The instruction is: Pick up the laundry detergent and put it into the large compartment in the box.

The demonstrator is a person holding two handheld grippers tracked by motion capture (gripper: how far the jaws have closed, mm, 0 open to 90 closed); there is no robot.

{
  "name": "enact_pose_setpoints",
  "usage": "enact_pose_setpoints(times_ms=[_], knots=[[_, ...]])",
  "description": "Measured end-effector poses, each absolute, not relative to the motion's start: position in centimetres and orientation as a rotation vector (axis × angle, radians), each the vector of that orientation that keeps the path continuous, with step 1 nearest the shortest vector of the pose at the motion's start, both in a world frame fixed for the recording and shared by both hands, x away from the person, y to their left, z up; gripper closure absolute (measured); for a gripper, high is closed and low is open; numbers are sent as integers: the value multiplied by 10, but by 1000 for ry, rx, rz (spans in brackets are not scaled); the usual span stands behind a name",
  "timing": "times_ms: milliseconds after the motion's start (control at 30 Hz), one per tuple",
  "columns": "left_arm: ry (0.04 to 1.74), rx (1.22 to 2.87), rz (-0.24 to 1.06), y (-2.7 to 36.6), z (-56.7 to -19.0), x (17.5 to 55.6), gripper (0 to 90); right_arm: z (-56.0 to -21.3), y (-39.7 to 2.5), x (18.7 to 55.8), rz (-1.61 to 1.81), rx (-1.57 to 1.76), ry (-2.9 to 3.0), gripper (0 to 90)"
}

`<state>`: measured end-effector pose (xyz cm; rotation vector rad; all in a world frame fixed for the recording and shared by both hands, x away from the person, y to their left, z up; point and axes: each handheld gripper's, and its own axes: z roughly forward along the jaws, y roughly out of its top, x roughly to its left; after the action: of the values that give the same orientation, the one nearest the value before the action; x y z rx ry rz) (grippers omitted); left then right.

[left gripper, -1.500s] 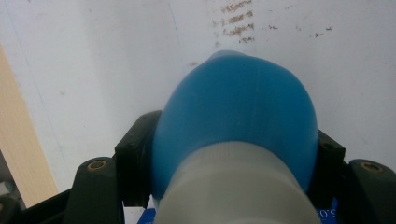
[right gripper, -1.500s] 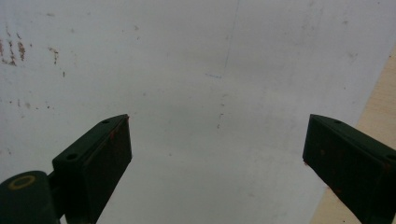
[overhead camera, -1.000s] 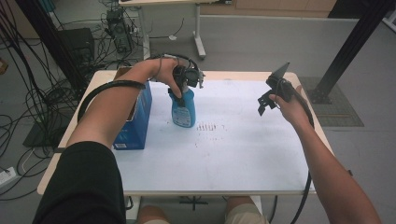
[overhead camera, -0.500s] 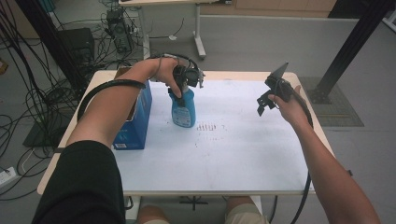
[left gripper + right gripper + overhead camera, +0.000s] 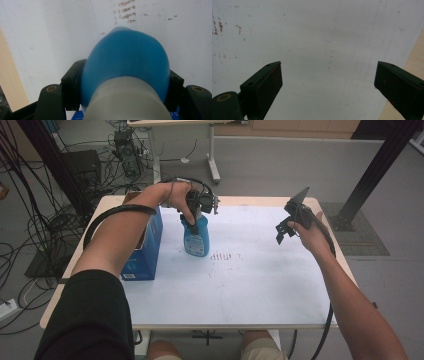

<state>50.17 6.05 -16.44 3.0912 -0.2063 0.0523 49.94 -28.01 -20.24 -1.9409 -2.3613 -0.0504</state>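
A: Nearest in, the right gripper [image 5: 284, 231] hangs above the white table [image 5: 260, 285], jaws spread wide with nothing between them.

B: Further back, the left gripper [image 5: 122, 87] is clamped on the blue bottle [image 5: 196, 237], which stands upright on the table beside the blue box [image 5: 145, 250].

L claw [image 5: 122, 100] seen from above: both black jaws pressed vs. sides of a blue bottle [image 5: 127, 57], one each side, just below its rounded shoulder. Bottle's white neck/cap [image 5: 125, 100] sits nearest the cam, btm centre. Under it, white worktop [image 5: 50, 32] w/ small brown smudges [image 5: 127, 15] at top, beyond the bottle. Tan worktop edge [image 5: 10, 82] runs down far left. Bit of blue printed label at btm right, text unreadable.
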Motion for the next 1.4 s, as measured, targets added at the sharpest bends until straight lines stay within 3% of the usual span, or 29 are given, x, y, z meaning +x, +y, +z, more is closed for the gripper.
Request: enact_pose_setpoints(times_ms=[1400], knots=[[-195, 3089, 39, 62, -164, 504, 355, -203, -275, 501, -42, -1944, -2363, 80]])
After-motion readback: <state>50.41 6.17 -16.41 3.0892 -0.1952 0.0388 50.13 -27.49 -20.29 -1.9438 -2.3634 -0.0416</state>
